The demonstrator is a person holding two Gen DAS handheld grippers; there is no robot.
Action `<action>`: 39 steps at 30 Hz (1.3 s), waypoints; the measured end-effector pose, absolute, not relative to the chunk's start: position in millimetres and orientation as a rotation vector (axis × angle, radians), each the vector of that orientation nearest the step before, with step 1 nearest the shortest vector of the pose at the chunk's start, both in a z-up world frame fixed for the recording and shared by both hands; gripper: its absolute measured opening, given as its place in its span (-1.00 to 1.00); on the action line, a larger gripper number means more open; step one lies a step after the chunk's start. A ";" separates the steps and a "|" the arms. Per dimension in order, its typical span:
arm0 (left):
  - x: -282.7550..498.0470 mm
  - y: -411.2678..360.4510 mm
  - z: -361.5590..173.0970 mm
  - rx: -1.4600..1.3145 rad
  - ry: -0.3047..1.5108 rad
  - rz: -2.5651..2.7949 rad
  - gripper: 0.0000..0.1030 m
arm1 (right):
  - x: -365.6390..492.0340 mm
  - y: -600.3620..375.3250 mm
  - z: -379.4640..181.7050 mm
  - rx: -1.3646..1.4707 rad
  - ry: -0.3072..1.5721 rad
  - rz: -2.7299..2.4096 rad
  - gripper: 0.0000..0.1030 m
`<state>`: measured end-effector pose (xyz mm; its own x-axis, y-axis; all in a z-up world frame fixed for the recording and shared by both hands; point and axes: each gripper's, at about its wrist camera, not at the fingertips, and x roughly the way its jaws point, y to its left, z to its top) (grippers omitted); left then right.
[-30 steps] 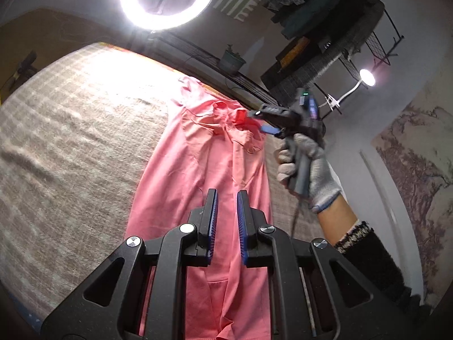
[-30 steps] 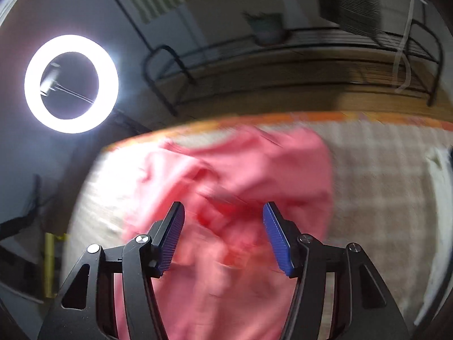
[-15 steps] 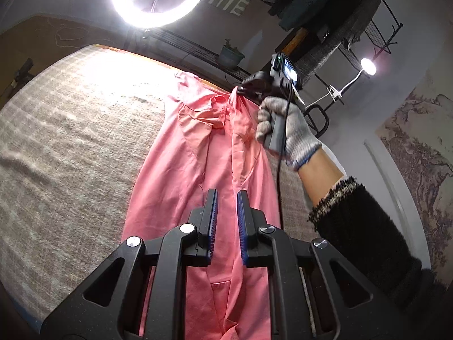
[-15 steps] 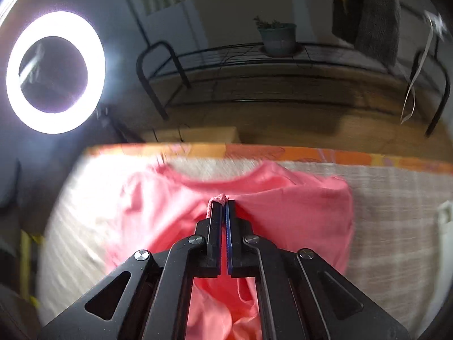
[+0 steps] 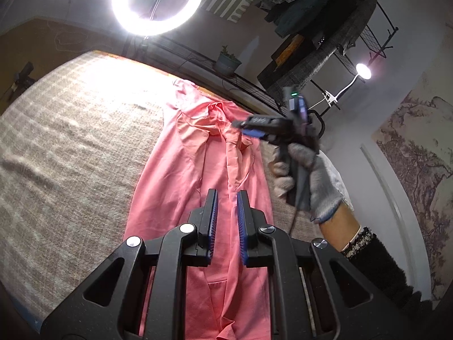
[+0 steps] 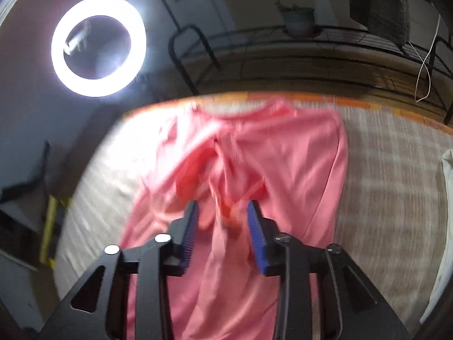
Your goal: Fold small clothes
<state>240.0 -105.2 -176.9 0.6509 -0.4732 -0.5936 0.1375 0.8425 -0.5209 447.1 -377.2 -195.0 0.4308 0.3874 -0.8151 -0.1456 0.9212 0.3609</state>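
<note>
A pink garment (image 5: 181,170) lies lengthwise on the beige checked bedcover (image 5: 70,141), folded into a long narrow strip with a rumpled collar end at the far side. My left gripper (image 5: 227,195) hovers over its middle, jaws a little apart and empty. My right gripper (image 5: 246,127), held in a gloved hand, is open just above the rumpled far end. In the blurred right wrist view the right gripper (image 6: 223,206) is open over the bunched pink cloth (image 6: 283,164), holding nothing.
A lit ring light (image 5: 157,0) stands beyond the bed's far edge. A black metal rack with a potted plant (image 5: 226,62) runs behind the bed. A clothes rack (image 5: 325,28) and clip lamp (image 5: 363,70) stand at right. White cloth (image 6: 447,198) lies at the bed's right edge.
The right gripper was shut on the garment's far end half a second ago; it has opened, let go and drawn back a little. The left gripper has not moved.
</note>
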 end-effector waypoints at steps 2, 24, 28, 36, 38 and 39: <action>238.0 -106.7 -173.5 -0.444 0.778 -0.354 -0.80 | 444.3 -369.2 -202.6 0.214 1.104 0.310 -0.47; 218.5 -97.7 -181.5 -0.425 0.865 -0.496 -0.65 | 334.2 -409.0 -98.6 0.399 0.986 0.407 -0.50; 193.2 -112.4 -194.0 -0.329 0.892 -0.537 -0.13 | 262.5 -411.0 -93.4 0.397 1.025 0.373 -0.50; 153.8 -159.4 -246.8 -0.151 1.031 -0.601 -0.12 | 107.0 -398.1 -170.9 0.367 1.191 0.289 -0.50; 149.1 -171.3 -256.8 -0.093 1.047 -0.591 -0.13 | 91.0 -398.9 -192.8 0.407 1.219 0.289 -0.50; 147.4 -175.9 -261.2 -0.063 1.050 -0.576 -0.13 | 85.2 -400.2 -201.0 0.419 1.227 0.286 -0.50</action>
